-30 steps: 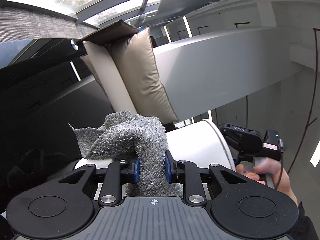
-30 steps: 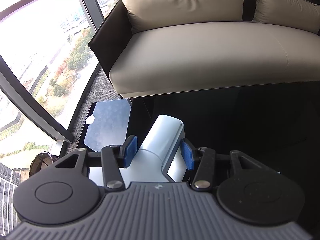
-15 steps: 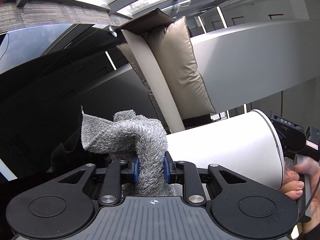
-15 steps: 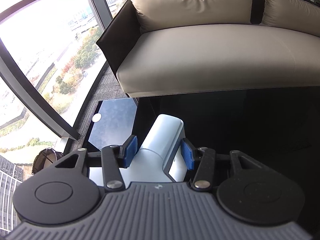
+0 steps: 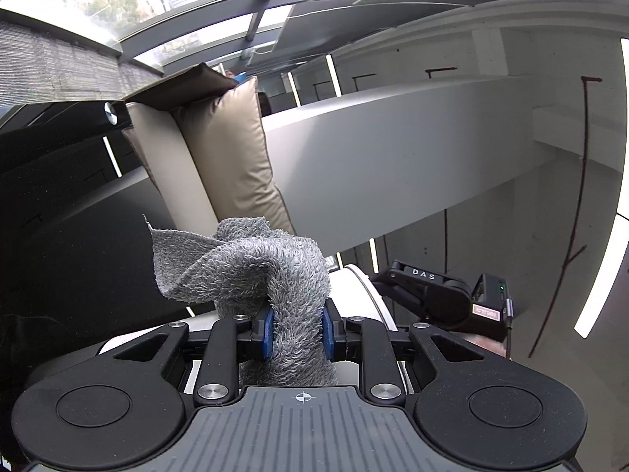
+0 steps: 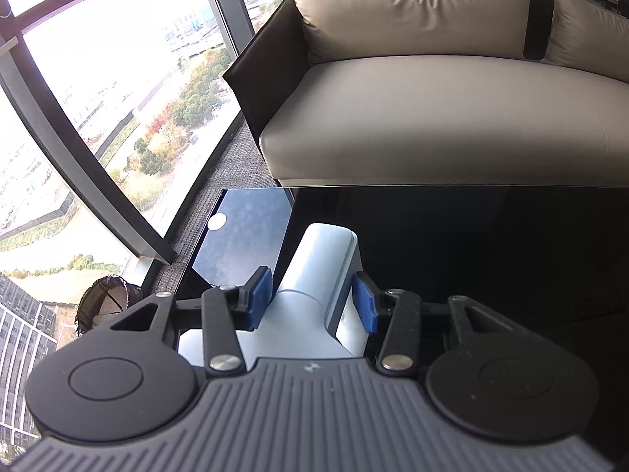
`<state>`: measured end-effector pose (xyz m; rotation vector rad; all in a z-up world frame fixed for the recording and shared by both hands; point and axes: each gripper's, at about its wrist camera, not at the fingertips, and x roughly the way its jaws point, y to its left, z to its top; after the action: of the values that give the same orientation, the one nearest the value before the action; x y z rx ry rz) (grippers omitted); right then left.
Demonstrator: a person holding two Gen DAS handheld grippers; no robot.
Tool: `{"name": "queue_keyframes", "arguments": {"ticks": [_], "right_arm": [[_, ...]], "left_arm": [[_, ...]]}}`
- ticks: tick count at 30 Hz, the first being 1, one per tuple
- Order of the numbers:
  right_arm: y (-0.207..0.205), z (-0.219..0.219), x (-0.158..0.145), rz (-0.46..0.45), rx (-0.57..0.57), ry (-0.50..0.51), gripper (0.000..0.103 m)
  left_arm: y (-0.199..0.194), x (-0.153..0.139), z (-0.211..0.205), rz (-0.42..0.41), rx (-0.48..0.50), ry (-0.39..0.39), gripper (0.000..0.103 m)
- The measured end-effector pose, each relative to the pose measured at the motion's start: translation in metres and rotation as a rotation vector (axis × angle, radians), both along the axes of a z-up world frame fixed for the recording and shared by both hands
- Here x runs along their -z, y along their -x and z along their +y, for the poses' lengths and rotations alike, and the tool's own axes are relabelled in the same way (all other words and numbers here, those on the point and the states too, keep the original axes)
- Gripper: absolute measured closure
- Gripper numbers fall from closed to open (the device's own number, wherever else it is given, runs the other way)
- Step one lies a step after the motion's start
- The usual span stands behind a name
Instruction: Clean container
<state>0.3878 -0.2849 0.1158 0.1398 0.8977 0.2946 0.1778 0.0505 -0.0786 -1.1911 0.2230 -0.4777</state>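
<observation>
My left gripper (image 5: 297, 332) is shut on a grey fluffy cloth (image 5: 251, 267), which stands up in folds above the blue pads. Just behind the cloth, in the left wrist view, a strip of the white container (image 5: 359, 295) shows; the cloth hides most of it. The black body of my right gripper (image 5: 428, 299) sits against the container's right side. In the right wrist view, my right gripper (image 6: 312, 303) is shut on a narrow projecting part of the white container (image 6: 318, 259), held over the black glass table (image 6: 471, 236).
A beige sofa (image 6: 432, 118) with cushions stands beyond the table's far edge. A tall window (image 6: 98, 98) fills the left, with a dark wicker basket (image 6: 104, 301) on the floor below it. A small white disc (image 6: 216, 221) lies on the table's left part.
The left wrist view has swung back: the container, broad on the right half a second ago, is now mostly hidden behind the cloth. Both grips are unchanged.
</observation>
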Motion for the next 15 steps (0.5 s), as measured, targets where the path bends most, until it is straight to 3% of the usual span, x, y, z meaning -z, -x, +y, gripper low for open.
{"name": "queue_keyframes", "arguments": {"ticks": [4, 7, 15], "right_arm": [[0.003, 0.005, -0.001, -0.013, -0.019, 0.023, 0.056], [0.004, 0.006, -0.001, -0.02, -0.03, 0.026, 0.056], [0.007, 0.013, -0.003, -0.039, -0.073, 0.049, 0.057]], "left_arm": [[-0.002, 0.005, -0.002, 0.008, 0.014, 0.029, 0.082], [-0.004, 0.008, -0.003, 0.042, 0.011, 0.009, 0.081], [-0.009, 0.025, 0.006, 0.225, -0.018, -0.047, 0.081]]}}
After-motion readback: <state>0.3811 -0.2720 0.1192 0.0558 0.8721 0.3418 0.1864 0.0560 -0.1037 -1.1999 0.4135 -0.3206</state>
